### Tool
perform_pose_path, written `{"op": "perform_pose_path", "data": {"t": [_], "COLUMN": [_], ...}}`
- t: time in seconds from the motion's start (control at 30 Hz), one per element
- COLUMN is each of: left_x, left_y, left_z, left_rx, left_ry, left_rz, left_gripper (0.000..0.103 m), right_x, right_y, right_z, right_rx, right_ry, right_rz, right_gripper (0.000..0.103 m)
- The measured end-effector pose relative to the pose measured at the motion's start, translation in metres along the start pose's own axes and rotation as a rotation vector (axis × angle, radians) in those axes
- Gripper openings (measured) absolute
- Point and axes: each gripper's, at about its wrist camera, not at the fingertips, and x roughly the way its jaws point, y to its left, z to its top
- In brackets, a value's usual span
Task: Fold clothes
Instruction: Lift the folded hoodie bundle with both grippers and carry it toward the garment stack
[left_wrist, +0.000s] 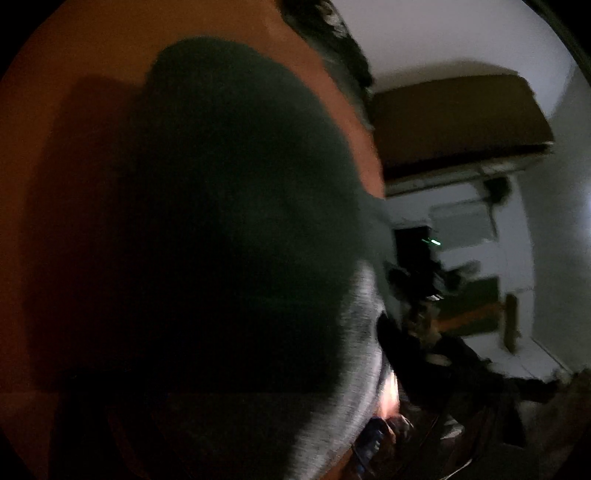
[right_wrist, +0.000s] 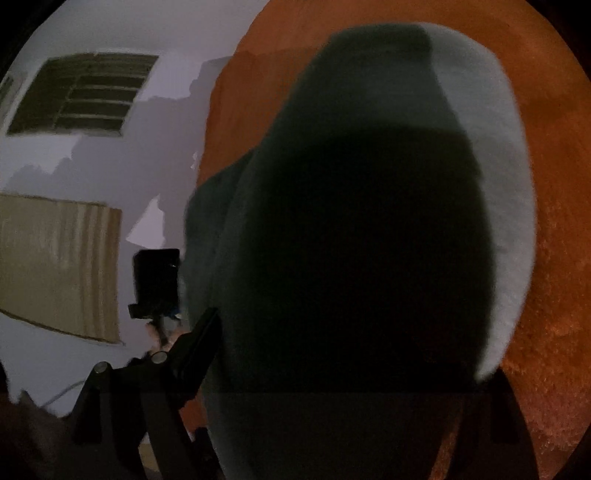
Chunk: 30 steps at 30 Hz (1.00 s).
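Dark garment, pale edge, over orange surface (jaws hidden, state untellable).

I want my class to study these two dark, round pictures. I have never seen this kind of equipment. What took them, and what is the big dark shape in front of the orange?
A person carries one hand-held gripper in each hand, each with a wide-angle camera looking along its fingers. One picture comes from the left camera, the other from the right.

The dark shape is a dark green garment hanging very close to both lenses, with a paler grey side. Behind it lies an orange surface. It hides the fingertips, so whether either gripper is pinching it cannot be told. In the right view, black linkage of the gripper shows, plus a white wall with a louvred vent.
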Motion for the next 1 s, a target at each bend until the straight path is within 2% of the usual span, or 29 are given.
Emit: {"op": "perform_pose_path", "data": {"t": [0.03,0.1,0.23,0.4,0.5,0.67,0.8,1.0], "left_x": [-0.002,-0.005,-0.007,-0.015,-0.025,-0.031,-0.022,0.007], "left_y": [-0.002,-0.007,-0.025,-0.067,-0.097,-0.168,-0.224,-0.278], "left_z": [-0.002,-0.006,-0.006,0.014,0.044,0.097,0.133,0.187], "left_rx": [0.005,0.016,0.036,0.079,0.076,0.105,0.120,0.102], "left_ry": [-0.011,-0.033,-0.058,-0.049,-0.058,-0.080,-0.104,-0.146], "left_rz": [0.007,0.020,0.049,0.085,0.091,0.126,0.162,0.181], "left_gripper": [0.055,0.048,0.041,0.038,0.038,0.038,0.039,0.039], "right_x": [0.000,0.002,-0.005,-0.029,-0.056,-0.115,-0.158,-0.233], "right_y": [0.003,0.004,0.008,0.036,0.056,0.102,0.149,0.160], "right_z": [-0.001,-0.001,-0.001,0.024,0.046,0.088,0.133,0.183], "right_rx": [-0.019,0.008,0.040,0.018,0.015,-0.018,-0.041,-0.022], "right_ry": [-0.007,-0.016,-0.027,-0.054,-0.091,-0.135,-0.160,-0.215], "right_rz": [-0.015,-0.027,-0.007,0.035,0.049,0.041,0.006,-0.027], "right_gripper": [0.063,0.054,0.044,0.043,0.043,0.043,0.043,0.043]}}
